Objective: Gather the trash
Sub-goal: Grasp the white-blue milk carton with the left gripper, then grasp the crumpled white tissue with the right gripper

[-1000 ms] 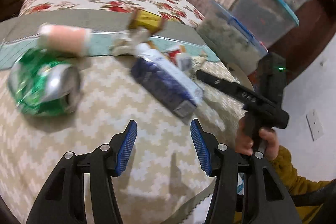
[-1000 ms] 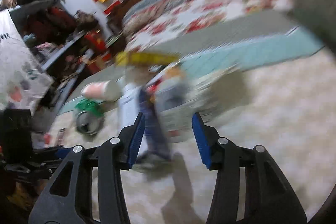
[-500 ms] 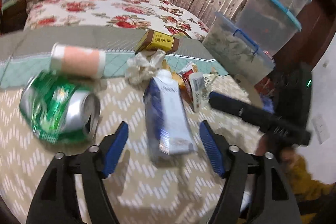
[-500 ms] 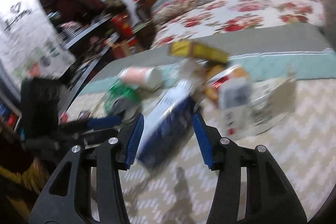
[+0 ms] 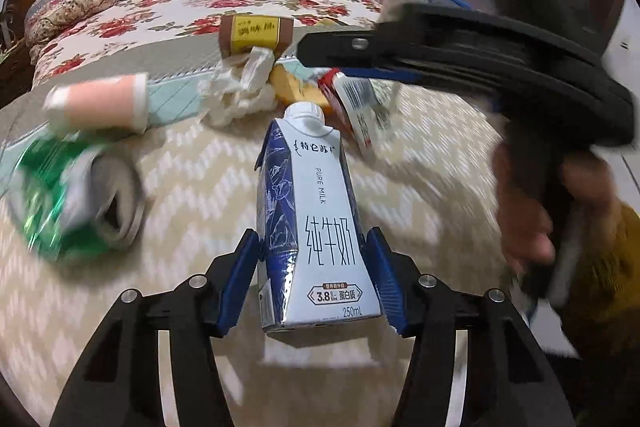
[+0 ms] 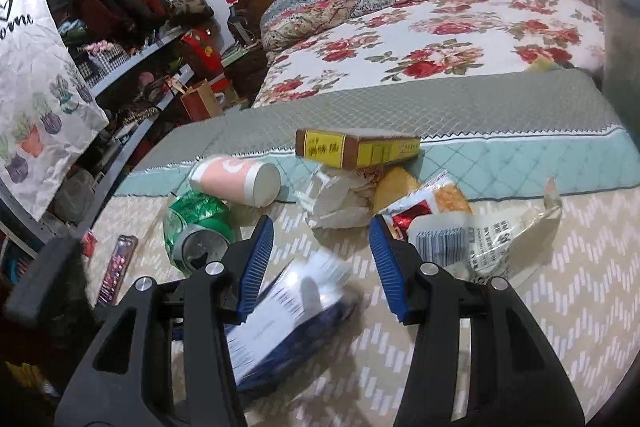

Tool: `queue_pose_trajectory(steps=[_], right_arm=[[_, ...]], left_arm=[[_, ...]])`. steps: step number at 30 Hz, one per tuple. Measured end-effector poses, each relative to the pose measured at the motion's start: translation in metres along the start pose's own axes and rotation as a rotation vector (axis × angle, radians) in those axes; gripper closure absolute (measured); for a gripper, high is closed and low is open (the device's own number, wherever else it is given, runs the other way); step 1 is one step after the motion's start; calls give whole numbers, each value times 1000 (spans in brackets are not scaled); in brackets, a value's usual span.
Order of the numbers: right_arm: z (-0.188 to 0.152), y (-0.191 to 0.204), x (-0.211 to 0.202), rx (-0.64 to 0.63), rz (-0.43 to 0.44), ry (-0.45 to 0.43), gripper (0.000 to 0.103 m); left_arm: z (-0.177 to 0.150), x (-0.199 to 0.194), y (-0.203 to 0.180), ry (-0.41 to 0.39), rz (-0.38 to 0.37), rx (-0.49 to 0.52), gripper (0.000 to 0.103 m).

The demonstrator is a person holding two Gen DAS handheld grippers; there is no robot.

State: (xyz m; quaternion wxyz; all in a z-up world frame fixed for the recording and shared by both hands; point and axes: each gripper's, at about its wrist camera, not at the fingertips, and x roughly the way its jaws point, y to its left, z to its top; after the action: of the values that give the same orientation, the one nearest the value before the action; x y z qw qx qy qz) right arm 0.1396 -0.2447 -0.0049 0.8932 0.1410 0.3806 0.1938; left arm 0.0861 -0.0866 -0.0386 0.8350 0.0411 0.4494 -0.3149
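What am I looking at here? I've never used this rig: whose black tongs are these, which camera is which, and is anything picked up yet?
There is no robot arm. A person holds a two-finger tool in each hand, and a fisheye camera on each tool looks along its blue-padded fingers. One picture is from the left tool, the other from the right tool. The left view also shows the right tool crossing the top, with the person's hand on its handle.

Trash lies on the zigzag bedcover: a milk carton, a crushed green can, a pink cup on its side, a yellow box, crumpled tissue and snack wrappers.

The left tool's jaws have just been closing, and its pads press the carton's sides. The right tool is open and holds nothing.
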Motion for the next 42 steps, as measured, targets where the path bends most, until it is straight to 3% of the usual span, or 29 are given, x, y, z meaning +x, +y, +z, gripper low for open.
queue_pose_trajectory(steps=[3,7,12,17,21,22,23,25,26,34,39,42], right_arm=[[-5,9,9,-41,-29,11,49],[-7,21,25,-90,-74,15,41],[-2,43,53,-184,-142,33,32],[6,50,79,-244,-251,54,25],[13,37,101,-206,-315,96,27],[14,34,106,-197,-324,105,38],[14,31,107,-195,-339,99,42],[12,29,102,-201,-330,75,59],[10,29,96,-195,-312,66,62],[-46,40,9,-196,-101,-54,64],[-94,37,-32,-217,-164,-89,63],[-113,34,-38,-222,-209,-61,56]], left_arm=[[-30,-23,10,-13,-9,-6,51],[-56,-48,33,-52,-19,-76,53],[-65,-59,49,-89,-41,-143,53],[-67,-60,51,-97,-47,-138,53],[-69,-62,52,-101,-54,-146,53],[-70,-62,52,-100,-53,-146,53],[-72,-64,53,-100,-52,-145,53],[-72,-63,51,-99,-48,-142,53],[-72,-63,51,-99,-47,-142,53],[-69,-59,46,-87,-39,-141,51],[-67,-56,42,-71,-28,-149,47],[-67,-50,41,-52,-16,-158,44]])
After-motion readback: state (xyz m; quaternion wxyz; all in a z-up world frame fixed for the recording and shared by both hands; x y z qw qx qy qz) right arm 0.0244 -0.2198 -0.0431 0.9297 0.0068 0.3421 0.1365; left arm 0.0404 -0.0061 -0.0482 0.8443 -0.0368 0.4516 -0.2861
